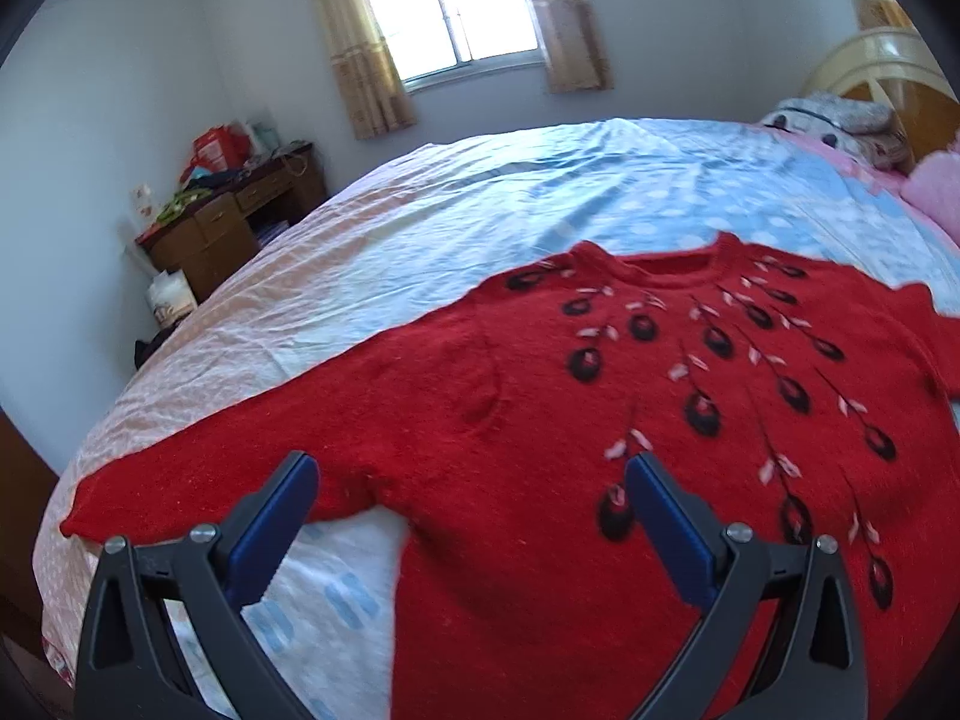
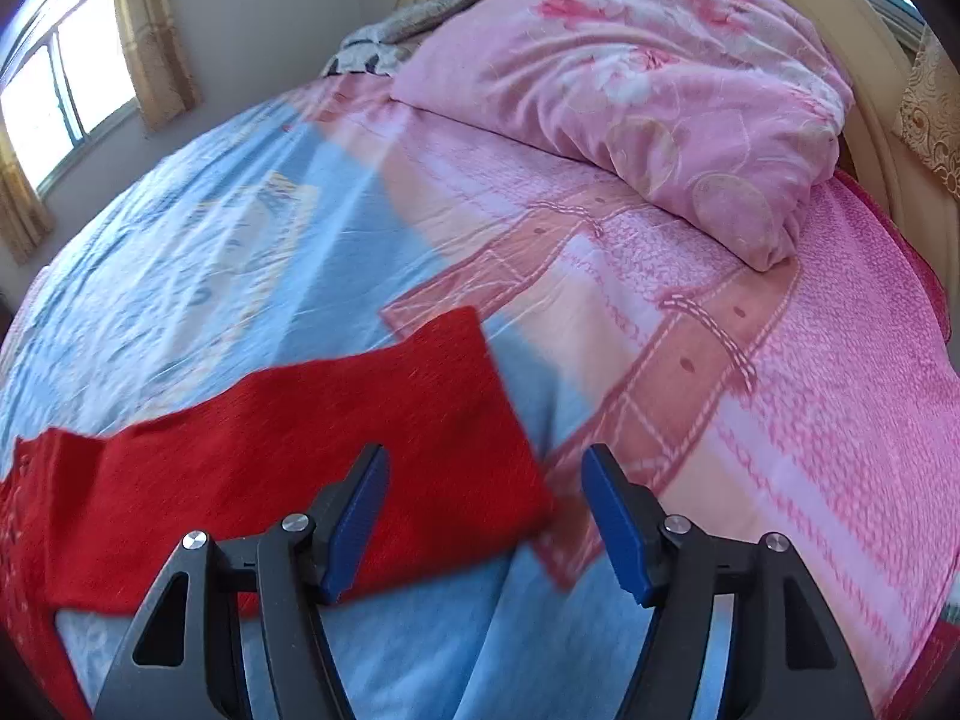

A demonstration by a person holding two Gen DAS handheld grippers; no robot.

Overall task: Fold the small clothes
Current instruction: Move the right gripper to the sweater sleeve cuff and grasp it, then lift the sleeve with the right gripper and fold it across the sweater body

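A red knitted sweater point(image 1: 540, 420) with black and pink flower embroidery lies flat, front up, on the bed sheet point(image 1: 480, 192), sleeves spread out. My left gripper point(image 1: 474, 468) hovers open over the sweater's left armpit area, nothing between its blue pads. In the right wrist view the sweater's right sleeve point(image 2: 312, 438) stretches out on the sheet, its cuff end toward the right. My right gripper point(image 2: 486, 480) stands open above that cuff end; the left finger is over the sleeve, the right finger over bare sheet. Neither gripper holds anything.
A pink floral quilt point(image 2: 660, 90) is bundled near the cream headboard point(image 2: 888, 138). A grey pillow point(image 1: 840, 120) lies at the bed's head. A cluttered brown desk point(image 1: 234, 222) stands by the far wall, under a curtained window point(image 1: 450, 6).
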